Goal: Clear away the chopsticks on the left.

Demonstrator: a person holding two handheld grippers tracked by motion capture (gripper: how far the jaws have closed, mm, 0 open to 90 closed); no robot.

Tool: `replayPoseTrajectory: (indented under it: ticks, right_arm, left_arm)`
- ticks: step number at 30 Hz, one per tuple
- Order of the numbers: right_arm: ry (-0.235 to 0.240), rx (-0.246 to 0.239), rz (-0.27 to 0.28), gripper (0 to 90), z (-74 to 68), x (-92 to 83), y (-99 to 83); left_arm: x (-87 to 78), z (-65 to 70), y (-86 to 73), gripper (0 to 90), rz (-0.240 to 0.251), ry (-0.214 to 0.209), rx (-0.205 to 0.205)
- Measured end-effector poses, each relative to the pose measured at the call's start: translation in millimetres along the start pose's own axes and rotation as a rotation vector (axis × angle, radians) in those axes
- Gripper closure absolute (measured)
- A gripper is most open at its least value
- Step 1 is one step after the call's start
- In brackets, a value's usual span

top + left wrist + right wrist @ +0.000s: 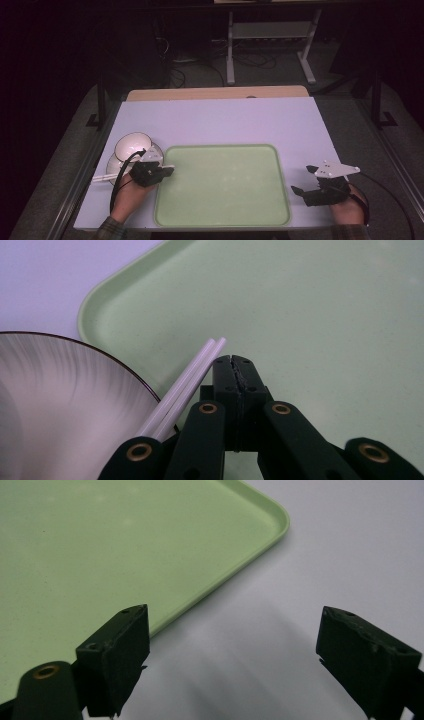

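Pale-green tray — white chopsticks

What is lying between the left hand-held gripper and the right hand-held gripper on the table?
The green tray, bare, lies between the left hand-held gripper and the right hand-held gripper in the high view.

We see a pale green tray lying on the white table, its near edge close to ours. Our left gripper sits over the tray's left rim, jaws together, just beside a white bowl on a plate; the thin white sticks jutting left are perhaps chopsticks. Our right gripper rests right of the tray, jaws spread.
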State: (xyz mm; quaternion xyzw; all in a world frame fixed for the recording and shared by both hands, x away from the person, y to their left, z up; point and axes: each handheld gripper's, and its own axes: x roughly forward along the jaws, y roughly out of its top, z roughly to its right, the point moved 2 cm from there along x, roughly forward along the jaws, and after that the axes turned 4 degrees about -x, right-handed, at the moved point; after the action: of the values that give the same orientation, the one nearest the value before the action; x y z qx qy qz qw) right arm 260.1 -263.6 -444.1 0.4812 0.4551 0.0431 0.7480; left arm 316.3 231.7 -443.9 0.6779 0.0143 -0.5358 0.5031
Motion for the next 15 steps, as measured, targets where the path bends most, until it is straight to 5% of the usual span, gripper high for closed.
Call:
replayPoseTrajectory:
  ticks: [15]
  right_arm:
    - [0.005,0.000,0.002,12.9,0.4,-0.2,-0.3]
  left_arm:
    - [9.6,-6.6,11.0,89.7,-0.007,0.052,-0.039]
